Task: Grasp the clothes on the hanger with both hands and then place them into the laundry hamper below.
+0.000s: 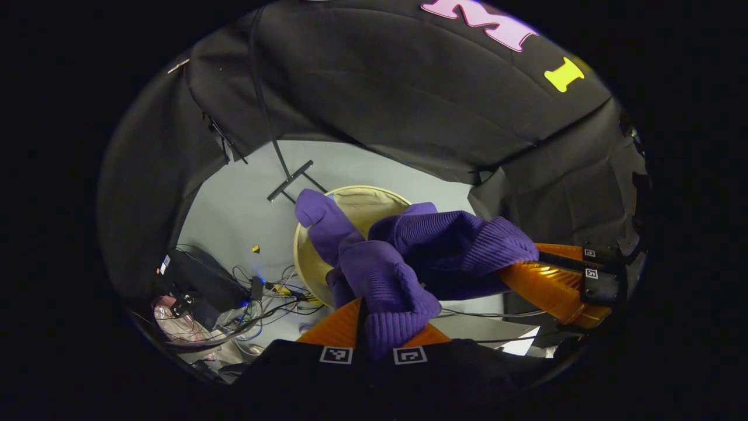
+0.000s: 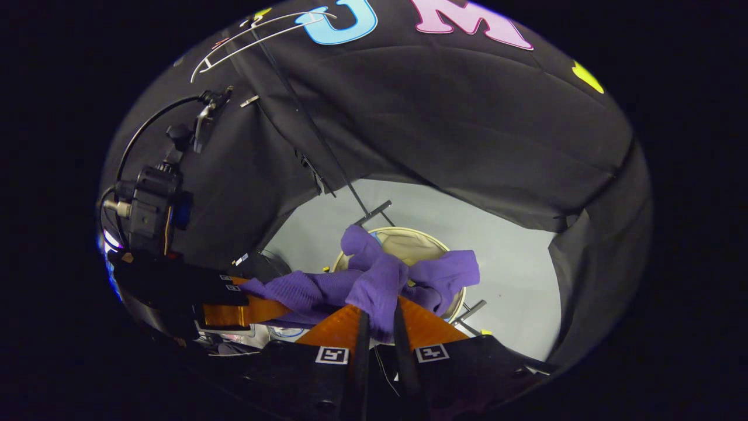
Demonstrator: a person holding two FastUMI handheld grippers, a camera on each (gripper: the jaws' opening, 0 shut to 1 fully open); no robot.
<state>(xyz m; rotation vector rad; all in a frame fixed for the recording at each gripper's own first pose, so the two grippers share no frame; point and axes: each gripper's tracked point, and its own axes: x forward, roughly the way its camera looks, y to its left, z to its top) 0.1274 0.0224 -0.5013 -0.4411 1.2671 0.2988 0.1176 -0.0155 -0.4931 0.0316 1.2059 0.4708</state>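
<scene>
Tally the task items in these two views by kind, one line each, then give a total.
Purple knit garment: 1, held above the hamper
Round laundry hamper: 1, on the floor
White wire hanger: 1, bare, up by the booth wall
Claw: 2, left claw and right claw, each shut on the garment
Total: 5

I find no words, brand names or numbers I can read on anything here. The only signs are square black-and-white coded markers: 2 sit at the base of my left gripper [image 1: 374,327], 1 by each finger, and 2 more at the base of my right gripper [image 2: 380,318]. In the left gripper view the right gripper also carries 2 such markers on its side. They hold patterns, not letters. A small tag on the gear by the floor is too small to read
</scene>
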